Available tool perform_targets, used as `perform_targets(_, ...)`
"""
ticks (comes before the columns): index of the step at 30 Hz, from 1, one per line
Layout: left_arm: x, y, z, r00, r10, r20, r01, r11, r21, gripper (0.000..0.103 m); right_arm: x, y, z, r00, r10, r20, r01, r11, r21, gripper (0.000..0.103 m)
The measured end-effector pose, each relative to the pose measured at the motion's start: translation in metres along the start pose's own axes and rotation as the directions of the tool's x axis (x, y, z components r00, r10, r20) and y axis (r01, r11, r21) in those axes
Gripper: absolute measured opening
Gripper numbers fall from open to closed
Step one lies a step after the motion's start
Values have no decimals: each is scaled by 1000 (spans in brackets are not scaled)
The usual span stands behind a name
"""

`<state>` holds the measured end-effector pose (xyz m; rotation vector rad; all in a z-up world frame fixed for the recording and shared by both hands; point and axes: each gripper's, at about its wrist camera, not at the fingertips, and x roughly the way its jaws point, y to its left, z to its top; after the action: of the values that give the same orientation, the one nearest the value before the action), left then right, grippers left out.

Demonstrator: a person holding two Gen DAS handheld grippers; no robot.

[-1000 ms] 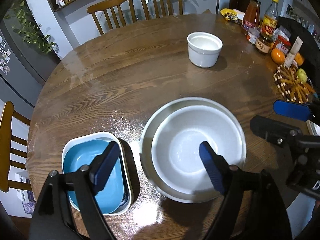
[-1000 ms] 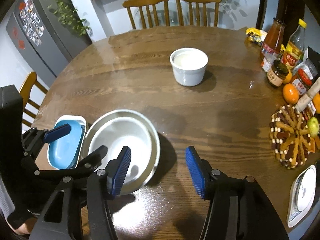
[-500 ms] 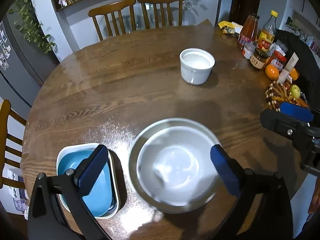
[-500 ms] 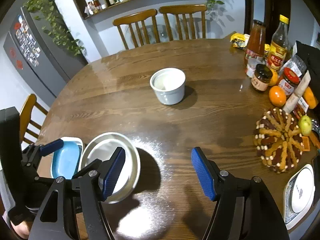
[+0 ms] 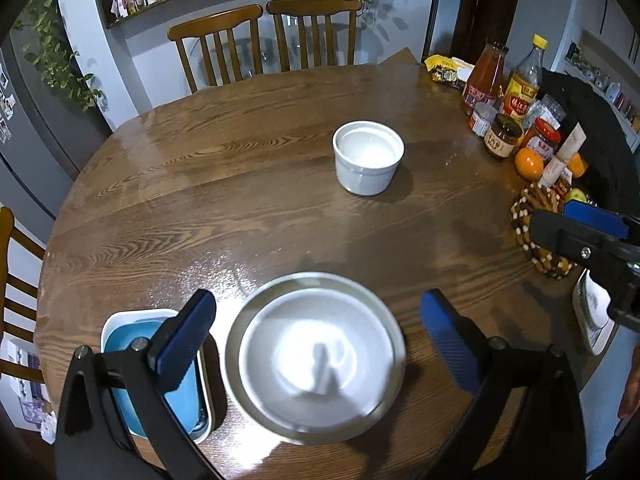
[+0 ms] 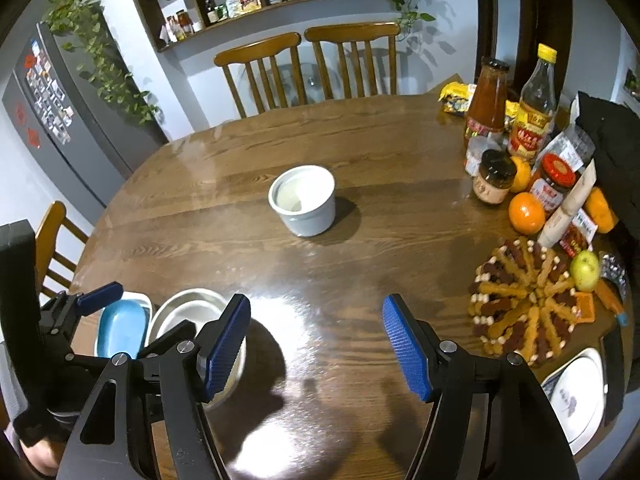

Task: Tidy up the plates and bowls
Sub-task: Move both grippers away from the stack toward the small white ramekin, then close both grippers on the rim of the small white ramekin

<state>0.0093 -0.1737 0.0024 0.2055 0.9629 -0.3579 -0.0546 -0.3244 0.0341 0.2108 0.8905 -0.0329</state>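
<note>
A white bowl nested in a larger grey plate (image 5: pixel 316 356) sits on the near edge of the round wooden table (image 5: pixel 240 208); it also shows in the right wrist view (image 6: pixel 180 308). A blue dish stacked in a white rectangular dish (image 5: pixel 120 340) lies just left of it, seen too in the right wrist view (image 6: pixel 120 326). A white ramekin (image 5: pixel 368 156) stands alone mid-table, also in the right wrist view (image 6: pixel 304 200). My left gripper (image 5: pixel 316 320) is open and empty above the bowl. My right gripper (image 6: pixel 316 344) is open and empty over bare wood.
Sauce bottles (image 6: pixel 508 108), jars, oranges (image 6: pixel 526 213) and a beaded trivet (image 6: pixel 532 308) crowd the table's right side. A white patterned plate (image 6: pixel 576 392) lies at the near right edge. Two wooden chairs (image 5: pixel 264 40) stand behind the table, another at the left.
Both grippers have pulled back and up from the table, so the dishes look smaller and lower. The bowl and plate stack stays put, released. Both grippers remain open.
</note>
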Motion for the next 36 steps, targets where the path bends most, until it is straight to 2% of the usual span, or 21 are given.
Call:
perform_targets(11, -1, -5, 34, 1000, -24, 15, 26, 994, -105, 102, 4, -21, 30, 1000, 16, -1, -16, 1000, 1, 69)
perform_targets(16, 7, -7, 43, 1000, -3, -10, 2, 983, -182, 102, 18, -26, 40, 999, 39, -37, -40, 999, -24, 69)
perform_targets(20, 17, -8, 50, 999, 44, -31, -49, 976, -211, 100, 31, -30, 48, 996, 57, -67, -59, 998, -36, 69)
perform_targets(27, 45, -1, 64, 990, 65, -128, -106, 934, -341, 91, 62, -34, 75, 989, 85, -122, -93, 994, -58, 69)
perform_targets(31, 56, -3, 74, 986, 96, -136, -141, 914, -381, 88, 87, -31, 90, 984, 75, -163, -91, 991, -96, 69)
perform_targets(33, 64, -1, 78, 984, 100, -150, -154, 898, -413, 84, 99, -30, 97, 981, 75, -181, -95, 990, -105, 69)
perform_targets(36, 78, -1, 87, 979, 100, -179, -169, 889, -427, 76, 120, -27, 107, 974, 90, -206, -113, 988, -104, 67)
